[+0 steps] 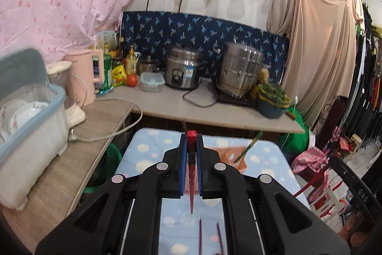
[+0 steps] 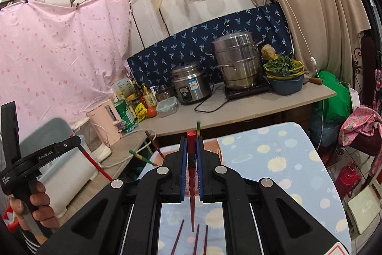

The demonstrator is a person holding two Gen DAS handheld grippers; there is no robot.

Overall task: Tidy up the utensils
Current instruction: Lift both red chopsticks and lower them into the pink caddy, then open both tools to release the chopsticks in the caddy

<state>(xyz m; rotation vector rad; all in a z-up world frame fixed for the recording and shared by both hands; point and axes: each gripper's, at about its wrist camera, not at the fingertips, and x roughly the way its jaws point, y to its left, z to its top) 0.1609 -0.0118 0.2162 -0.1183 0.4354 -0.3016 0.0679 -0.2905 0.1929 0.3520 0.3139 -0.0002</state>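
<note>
We pinch one red chopstick point(image 1: 191, 166) in the left gripper point(image 1: 191, 140) and another red chopstick point(image 2: 191, 173) in the right gripper point(image 2: 191, 139), both above the blue dotted tabletop point(image 2: 274, 159). Dark chopsticks point(image 2: 197, 239) lie at its near edge. Beyond, on the counter point(image 1: 167, 104), stand a rice cooker point(image 1: 182, 72), a steel steamer point(image 1: 241, 71) and a basin of greens point(image 1: 273, 99); at left, a dish rack point(image 1: 31, 116) holds plates.
</note>
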